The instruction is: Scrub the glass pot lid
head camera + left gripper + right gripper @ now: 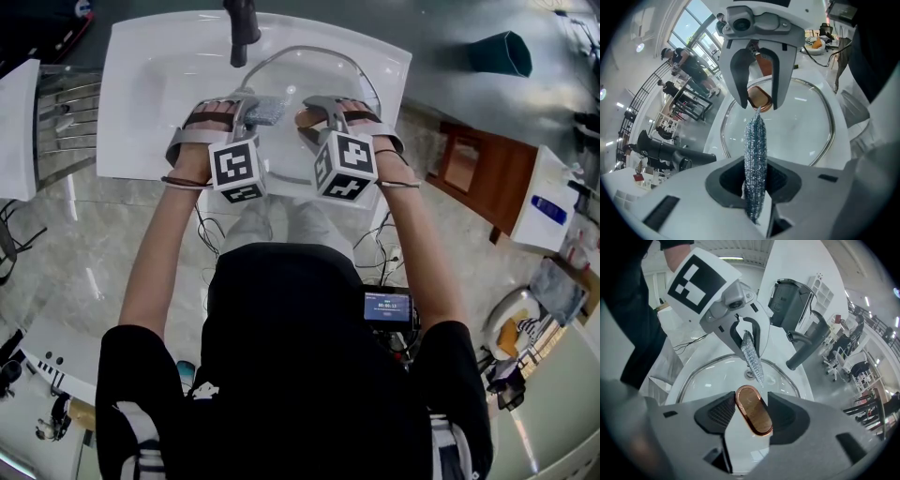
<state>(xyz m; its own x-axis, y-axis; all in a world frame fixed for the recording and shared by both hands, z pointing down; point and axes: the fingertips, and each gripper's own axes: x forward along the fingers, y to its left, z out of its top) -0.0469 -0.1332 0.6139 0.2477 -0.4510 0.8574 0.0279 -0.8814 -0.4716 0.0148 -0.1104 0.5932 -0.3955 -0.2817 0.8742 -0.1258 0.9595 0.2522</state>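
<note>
Over the sink point(150, 84), the right gripper point(749, 414) pinched the lid point(309, 80) by its knob point(753, 417). The left gripper point(757, 182) clamped a scrubber point(755, 150). Scrubbing seemed underway; next, the scrubber likely needed pressing across the glass.

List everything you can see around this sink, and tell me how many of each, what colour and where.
sink: one, white, in front of the person
faucet: one, dark, at the sink's far edge
glass pot lid: one, clear with a metal rim, over the basin
lid handle: one, wood-brown with a copper edge, between the right tool's jaws
scourer: one, silver mesh, pinched in the left tool, hanging over the lid
bin: one, green, on the floor beyond the sink's right corner
wooden stand: one, brown, on the floor right of the sink
left tool: one, grey-white, shut on the scourer
right tool: one, grey-white, shut on the lid handle
</note>
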